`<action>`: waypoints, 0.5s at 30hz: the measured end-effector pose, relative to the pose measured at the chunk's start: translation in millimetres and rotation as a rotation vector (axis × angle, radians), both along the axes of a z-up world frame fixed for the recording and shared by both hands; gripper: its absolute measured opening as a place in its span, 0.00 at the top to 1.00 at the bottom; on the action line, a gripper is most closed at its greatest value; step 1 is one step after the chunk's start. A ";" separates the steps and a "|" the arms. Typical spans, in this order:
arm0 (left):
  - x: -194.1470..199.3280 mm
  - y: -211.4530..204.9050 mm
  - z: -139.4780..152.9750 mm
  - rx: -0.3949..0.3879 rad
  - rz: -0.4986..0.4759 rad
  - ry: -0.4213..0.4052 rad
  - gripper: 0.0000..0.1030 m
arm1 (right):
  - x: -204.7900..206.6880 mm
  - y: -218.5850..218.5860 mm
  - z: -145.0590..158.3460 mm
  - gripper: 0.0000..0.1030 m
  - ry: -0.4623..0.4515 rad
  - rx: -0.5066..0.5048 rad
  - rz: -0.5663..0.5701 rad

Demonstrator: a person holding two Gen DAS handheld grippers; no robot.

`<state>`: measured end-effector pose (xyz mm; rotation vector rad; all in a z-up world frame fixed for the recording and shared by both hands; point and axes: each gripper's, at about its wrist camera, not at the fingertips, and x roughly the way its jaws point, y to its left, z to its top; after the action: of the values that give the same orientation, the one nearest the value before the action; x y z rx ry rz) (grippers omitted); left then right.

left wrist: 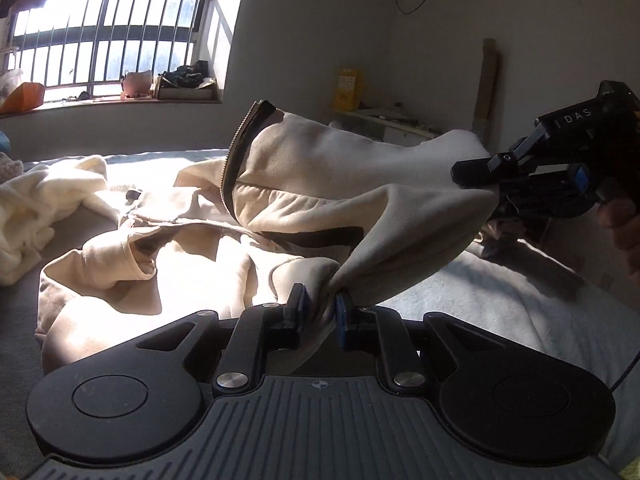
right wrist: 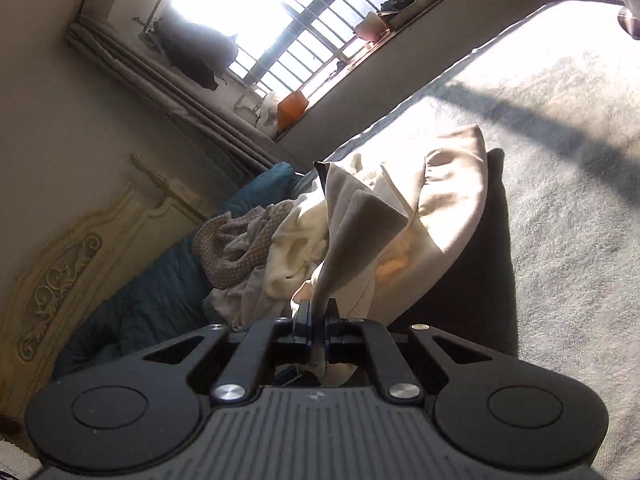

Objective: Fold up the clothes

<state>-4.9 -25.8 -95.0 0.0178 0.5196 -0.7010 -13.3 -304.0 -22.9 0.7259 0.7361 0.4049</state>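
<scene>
Left wrist view: left gripper [left wrist: 322, 304] and right gripper [left wrist: 486, 178] each pinch the jacket [left wrist: 320, 184], lifting one stretch taut above the bed [left wrist: 480, 304], likely for folding.

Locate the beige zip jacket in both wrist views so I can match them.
Left wrist: jacket fills the centre, lifted between the left gripper at bottom and the right gripper at right edge.
Right wrist: jacket rises from the right gripper at centre, trailing onto the bed.
Shared landmark: the barred window.
</scene>
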 end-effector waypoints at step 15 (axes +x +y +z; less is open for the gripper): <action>0.1 21.7 -10.1 0.017 -0.013 0.108 0.35 | -64.3 -61.8 -70.1 0.80 0.341 -0.228 -0.297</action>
<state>-4.8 -4.1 -105.1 -0.0014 0.6294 -0.7126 -77.6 -365.8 -93.1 0.6817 0.9599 -0.0772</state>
